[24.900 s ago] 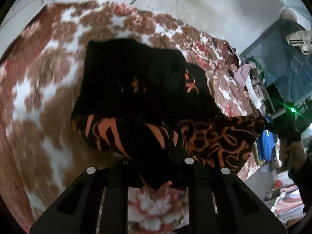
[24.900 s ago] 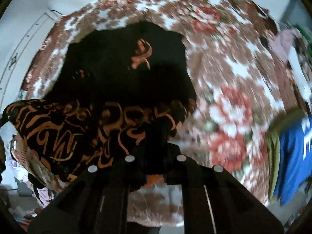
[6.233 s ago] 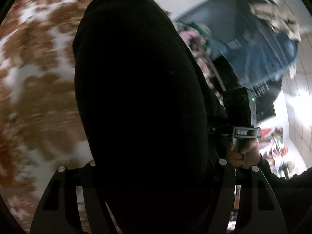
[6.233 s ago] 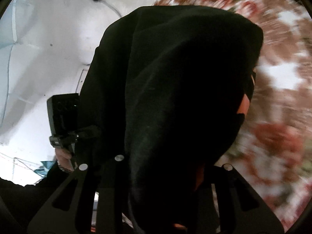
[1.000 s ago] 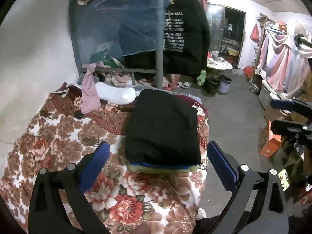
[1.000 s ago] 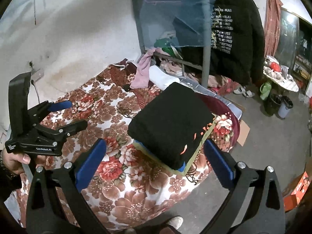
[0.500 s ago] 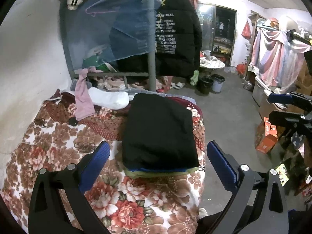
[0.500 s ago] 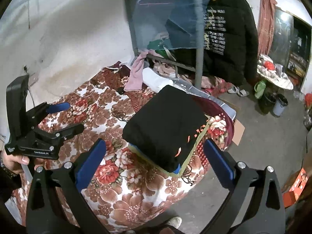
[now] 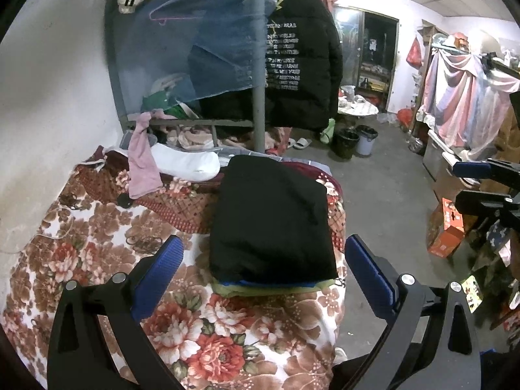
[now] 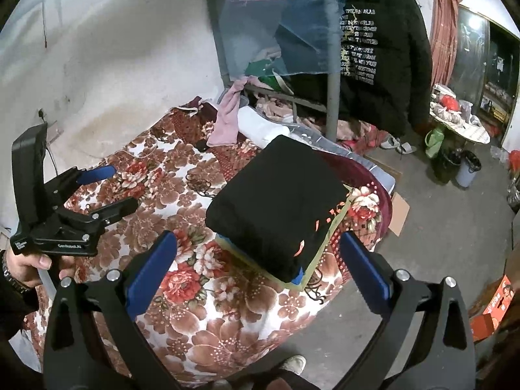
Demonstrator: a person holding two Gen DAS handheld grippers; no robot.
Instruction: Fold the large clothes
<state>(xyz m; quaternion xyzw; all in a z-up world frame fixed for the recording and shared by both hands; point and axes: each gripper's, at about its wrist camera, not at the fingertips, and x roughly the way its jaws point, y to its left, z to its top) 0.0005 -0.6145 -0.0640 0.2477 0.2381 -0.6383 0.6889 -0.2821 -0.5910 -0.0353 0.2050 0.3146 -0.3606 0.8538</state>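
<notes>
Black folded garment [image 9: 271,217] lies on a small stack at the corner of the floral blanket [image 9: 224,321], both the left gripper [image 9: 264,266] and right gripper [image 10: 256,260] spread wide and empty, so I would only check its edges.

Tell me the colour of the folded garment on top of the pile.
Black folded garment, with small orange marks at one edge; clearest in the right wrist view.

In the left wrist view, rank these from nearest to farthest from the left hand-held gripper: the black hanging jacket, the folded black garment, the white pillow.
From the left hand-held gripper:
1. Folded black garment: straight ahead on the floral blanket, nearest.
2. White pillow: behind the garment, towards the left.
3. Black hanging jacket: high at the back, beyond the bed, farthest.
</notes>
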